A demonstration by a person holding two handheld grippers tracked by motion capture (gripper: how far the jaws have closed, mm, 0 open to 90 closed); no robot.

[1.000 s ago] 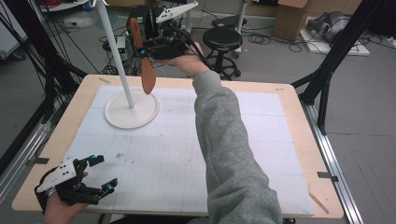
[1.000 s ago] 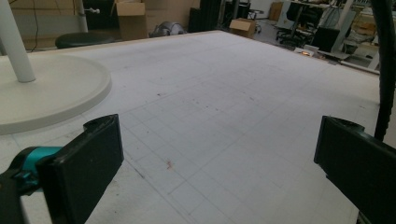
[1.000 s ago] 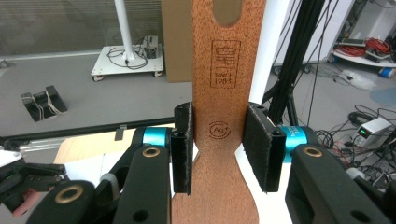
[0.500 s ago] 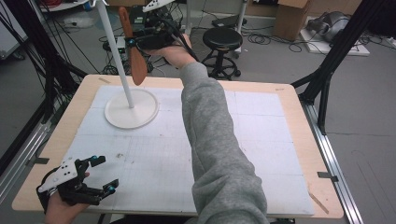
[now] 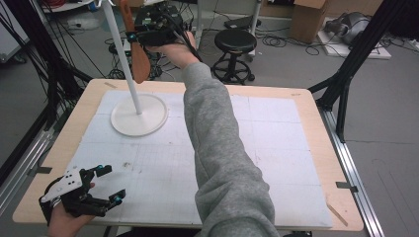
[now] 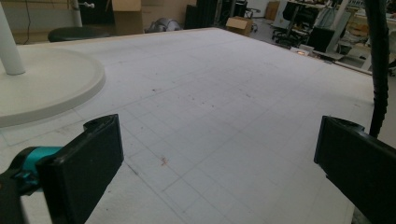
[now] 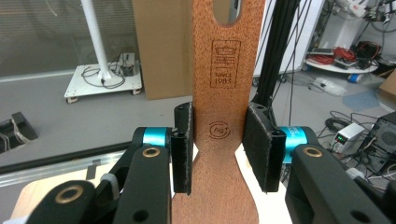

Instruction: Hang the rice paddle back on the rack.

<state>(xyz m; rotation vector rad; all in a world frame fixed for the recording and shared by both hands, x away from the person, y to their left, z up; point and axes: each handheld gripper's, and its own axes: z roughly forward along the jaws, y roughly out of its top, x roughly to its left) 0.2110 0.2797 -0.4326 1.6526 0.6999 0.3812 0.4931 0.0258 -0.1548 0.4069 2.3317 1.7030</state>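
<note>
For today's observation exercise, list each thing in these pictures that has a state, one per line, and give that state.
Wooden spatula: held upright by its handle, lifted off the table, hanging hole at the top.
Right gripper: raised beside the pole, fingers shut on the spatula's handle.
Left gripper: low at the table's near corner, open, nothing between its fingers.
White stand: upright on the table, nothing hanging on its pole as far as the frame shows.
</note>
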